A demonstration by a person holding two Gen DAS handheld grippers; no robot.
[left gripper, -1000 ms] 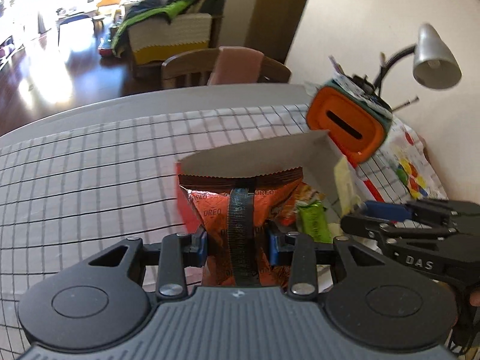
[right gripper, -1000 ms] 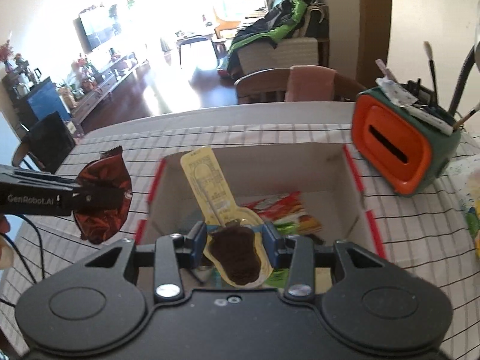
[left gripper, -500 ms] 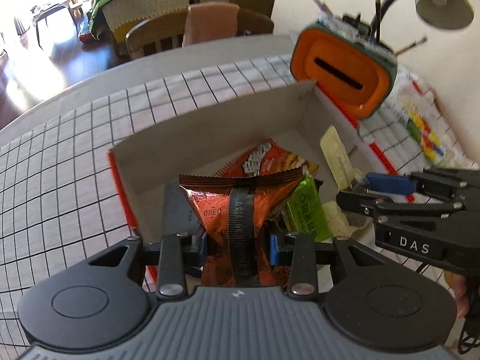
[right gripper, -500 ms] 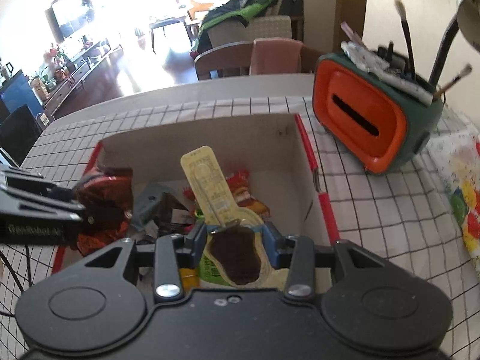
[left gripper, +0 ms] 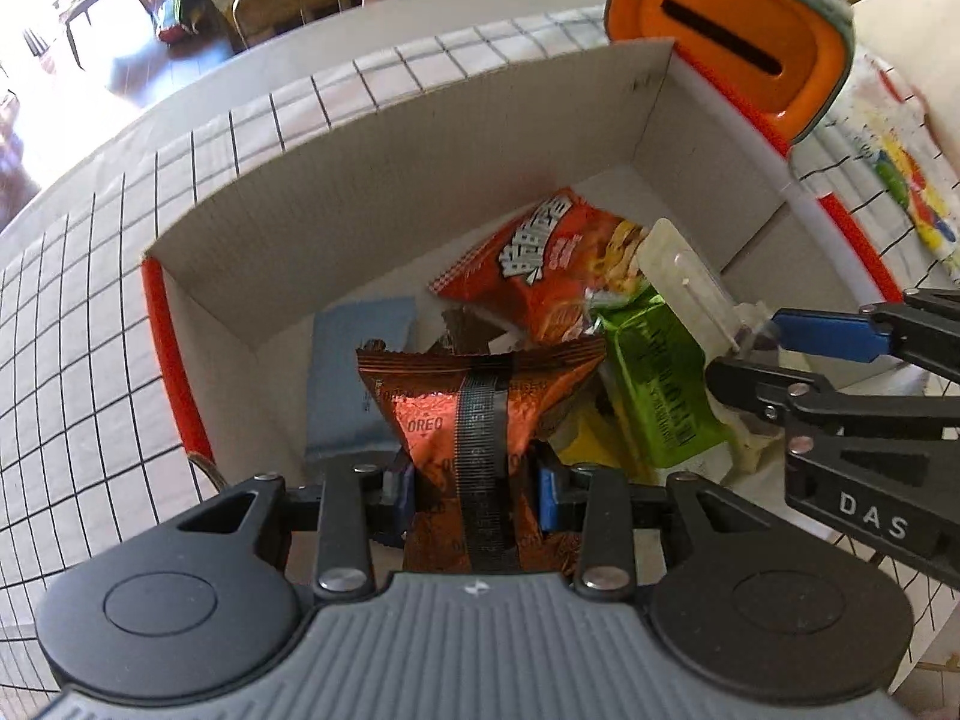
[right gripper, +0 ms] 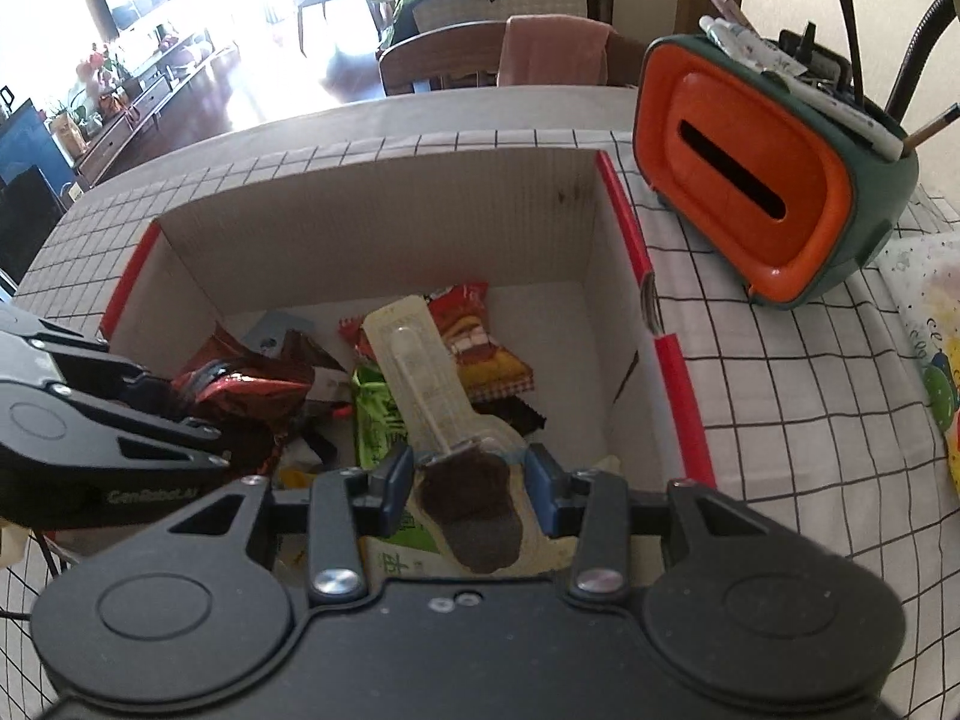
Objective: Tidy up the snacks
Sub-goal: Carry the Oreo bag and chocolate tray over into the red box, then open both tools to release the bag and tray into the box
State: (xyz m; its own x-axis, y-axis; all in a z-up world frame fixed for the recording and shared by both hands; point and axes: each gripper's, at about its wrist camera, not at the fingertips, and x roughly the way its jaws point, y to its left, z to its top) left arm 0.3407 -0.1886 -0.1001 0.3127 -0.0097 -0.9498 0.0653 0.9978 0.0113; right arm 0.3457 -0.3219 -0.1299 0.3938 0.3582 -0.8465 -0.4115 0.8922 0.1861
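Observation:
An open cardboard box (left gripper: 420, 138) with red edges sits on the checked tablecloth; it also shows in the right wrist view (right gripper: 384, 228). My left gripper (left gripper: 477, 480) is shut on a dark orange Oreo packet (left gripper: 474, 402) and holds it over the box's near left part. My right gripper (right gripper: 471, 480) is shut on a clear-wrapped chocolate lollipop (right gripper: 432, 396), held over the box's near right part. It shows in the left wrist view too (left gripper: 690, 282). Inside the box lie a red chip bag (left gripper: 552, 258), a green packet (left gripper: 660, 384) and a blue packet (left gripper: 354, 378).
An orange and green tissue box and pen holder (right gripper: 768, 192) stands right of the box, with brushes and a lamp neck behind it. A colourful printed cloth (right gripper: 936, 330) lies at the far right. A chair (right gripper: 498, 54) stands behind the table.
Both grippers have moved forward and down over the box with their snacks. The box interior now fills both views. Neither gripper has let go.

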